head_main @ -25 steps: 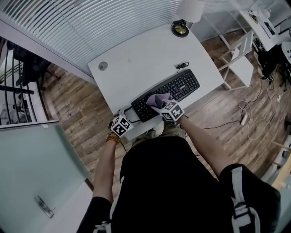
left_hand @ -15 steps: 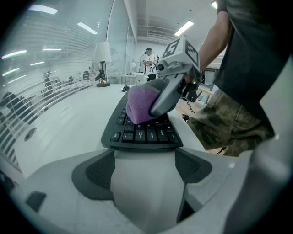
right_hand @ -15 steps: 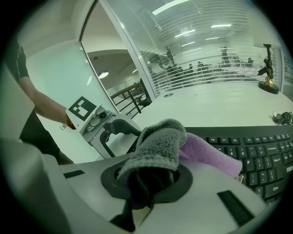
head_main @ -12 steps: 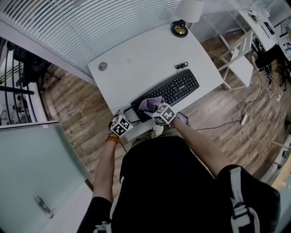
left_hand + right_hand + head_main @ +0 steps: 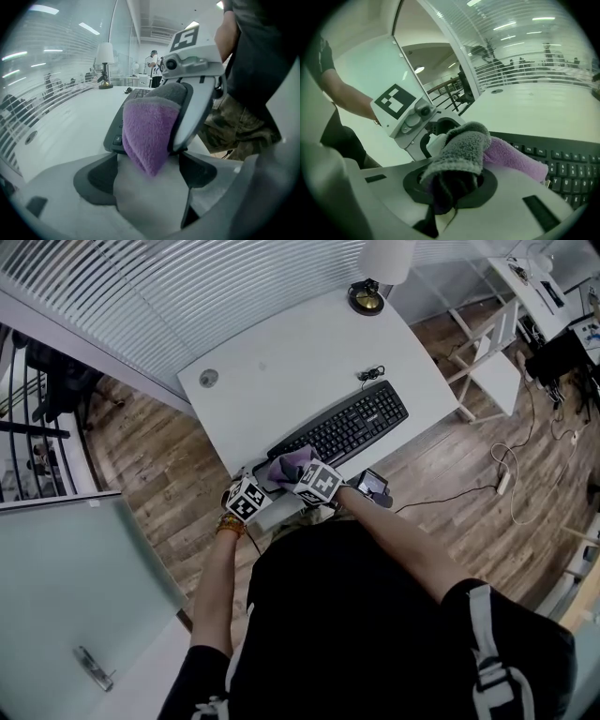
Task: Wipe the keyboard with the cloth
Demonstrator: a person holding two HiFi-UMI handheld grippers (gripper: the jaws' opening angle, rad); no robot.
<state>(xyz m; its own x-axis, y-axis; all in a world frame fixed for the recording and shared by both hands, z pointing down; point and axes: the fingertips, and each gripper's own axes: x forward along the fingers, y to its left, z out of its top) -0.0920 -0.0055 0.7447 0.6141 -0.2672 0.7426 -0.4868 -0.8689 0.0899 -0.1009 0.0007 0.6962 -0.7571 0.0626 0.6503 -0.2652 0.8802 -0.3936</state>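
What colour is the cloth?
The cloth is purple with a grey side, clearest in the right gripper view.

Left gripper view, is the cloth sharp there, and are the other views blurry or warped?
Left gripper view: the cloth is fairly sharp, the left gripper nearest the lens blurs, and straight lines bow. Right gripper view: the cloth's dark fold nearest the lens is soft. Head view: evenly lit and sharp, with the desk edges curved.

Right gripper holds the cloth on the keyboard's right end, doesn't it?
Not quite. The head view shows the cloth on the keyboard's left end, not its right. The right gripper does hold it.
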